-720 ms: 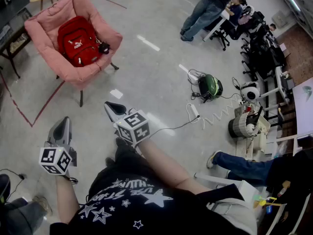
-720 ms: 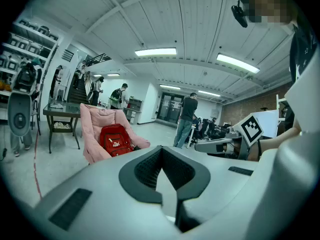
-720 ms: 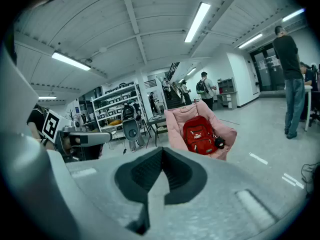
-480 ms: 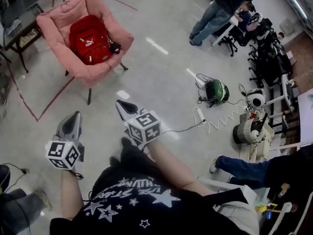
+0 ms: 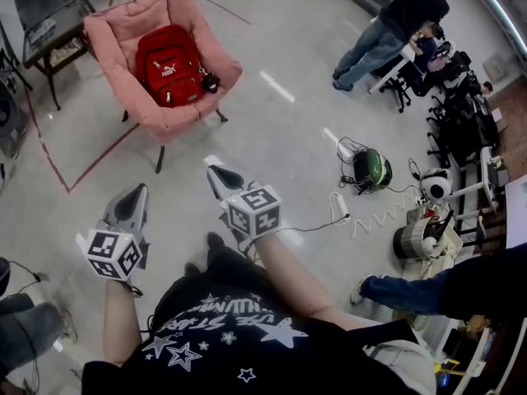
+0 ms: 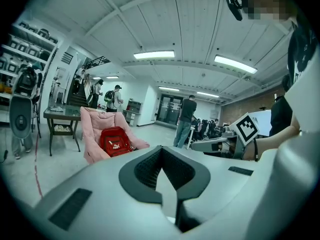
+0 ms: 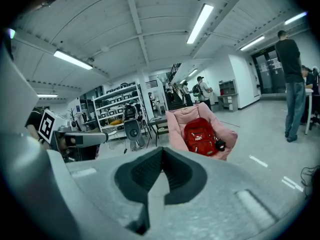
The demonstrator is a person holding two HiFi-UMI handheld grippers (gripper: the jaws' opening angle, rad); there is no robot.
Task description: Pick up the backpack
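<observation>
pink chair (image 5: 185, 120): holds 1 red backpack (image 5: 171, 64) | left gripper (image 5: 134, 194): fingers (image 6: 142, 169) closed, empty | right gripper (image 5: 218, 174): fingers (image 7: 135, 174) closed, empty

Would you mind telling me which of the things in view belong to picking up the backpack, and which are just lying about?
Job in hand:
- red backpack, resting in the pink chair
- left tongs and right tongs, both shut and empty

Just lying about:
- green device
- white power strip
- dark side table
</observation>
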